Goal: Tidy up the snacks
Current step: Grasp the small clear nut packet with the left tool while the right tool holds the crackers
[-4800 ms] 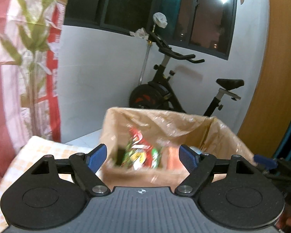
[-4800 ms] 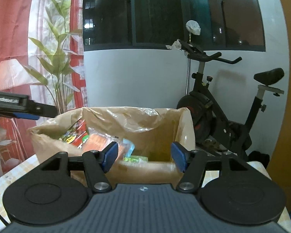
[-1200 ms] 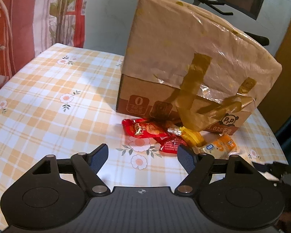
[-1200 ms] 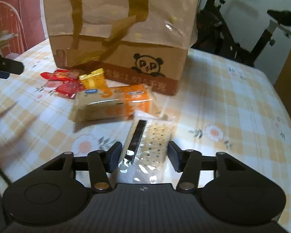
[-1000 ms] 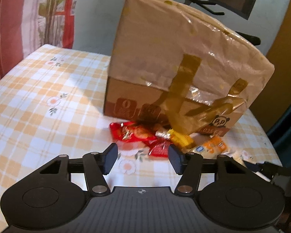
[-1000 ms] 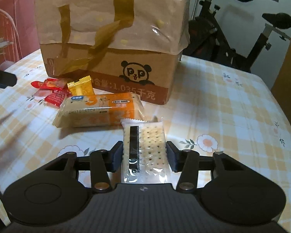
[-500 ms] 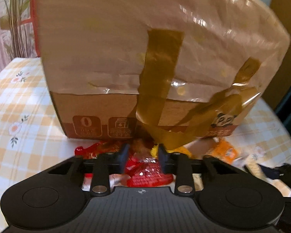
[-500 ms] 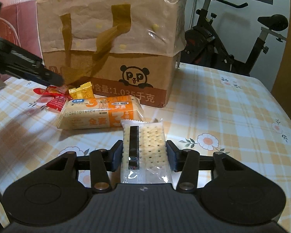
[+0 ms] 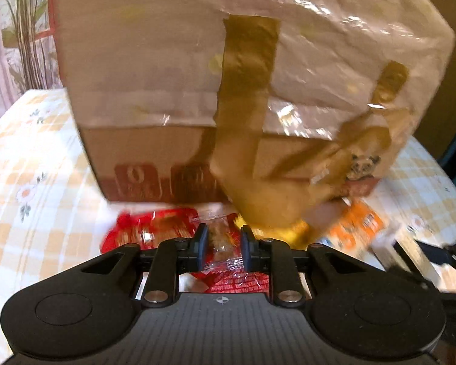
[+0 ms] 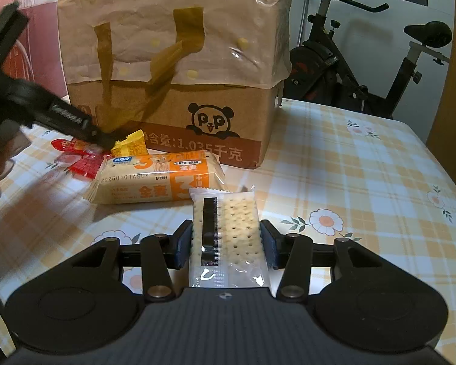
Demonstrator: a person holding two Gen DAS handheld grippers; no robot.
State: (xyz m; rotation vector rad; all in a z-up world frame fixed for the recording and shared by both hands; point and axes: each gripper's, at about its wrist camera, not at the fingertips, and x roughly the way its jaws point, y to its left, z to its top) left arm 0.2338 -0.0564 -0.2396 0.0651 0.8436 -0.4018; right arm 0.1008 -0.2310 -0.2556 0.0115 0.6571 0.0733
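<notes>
This is a lived-in room of a home. A table [image 10: 364, 164] wears a yellow-checked cloth printed with daisies, and on it stands a cardboard box [image 10: 179, 91] lined with a brown plastic bag, with wrapped snacks [image 10: 158, 179] lying in front of it. Behind the table an exercise bike [image 10: 358, 70] stands against a pale wall under a dark window, and a leafy plant [image 9: 27, 39] rises beside a red-and-white patterned curtain [image 9: 0, 70].

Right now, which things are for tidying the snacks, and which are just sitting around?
For the job: cracker pack, red snack packet, orange biscuit pack, yellow candy, lined box.
Just around: exercise bike, plant.
</notes>
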